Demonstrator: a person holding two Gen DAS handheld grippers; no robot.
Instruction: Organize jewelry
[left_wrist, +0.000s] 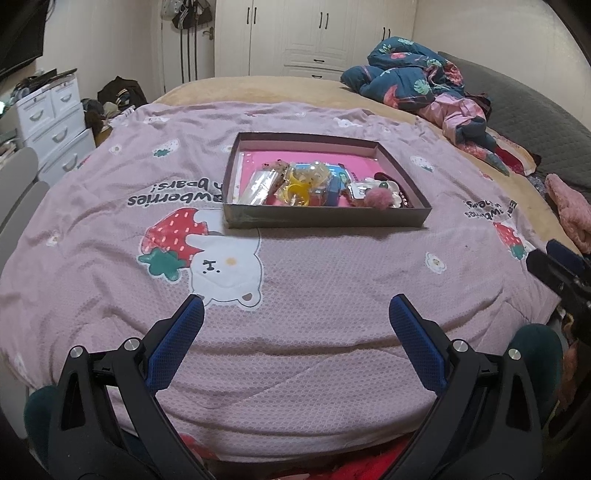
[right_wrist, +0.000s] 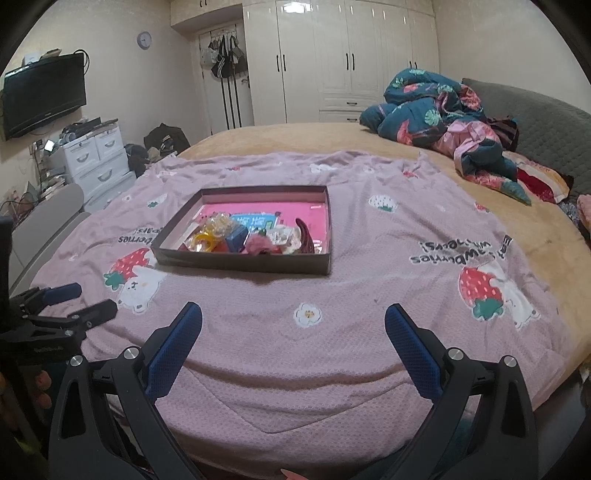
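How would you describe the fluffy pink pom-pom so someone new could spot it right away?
Find the shallow dark box with the bright pink floor, lying on the lilac strawberry blanket. In the clutter along its near wall, look right of the blue block. The pom-pom is the only fuzzy, dusty-pink ball there; its neighbours are glossy plastic or packets.

A home bedroom: a wide bed (right_wrist: 424, 155) under a pink strawberry-print quilt (right_wrist: 332, 332), a rumpled floral duvet (right_wrist: 424, 107), cream built-in wardrobes (right_wrist: 351, 55), a wall-mounted television (right_wrist: 44, 96), white plastic drawers (right_wrist: 96, 158), and what seem to be bags (right_wrist: 223, 55) hanging on the door.
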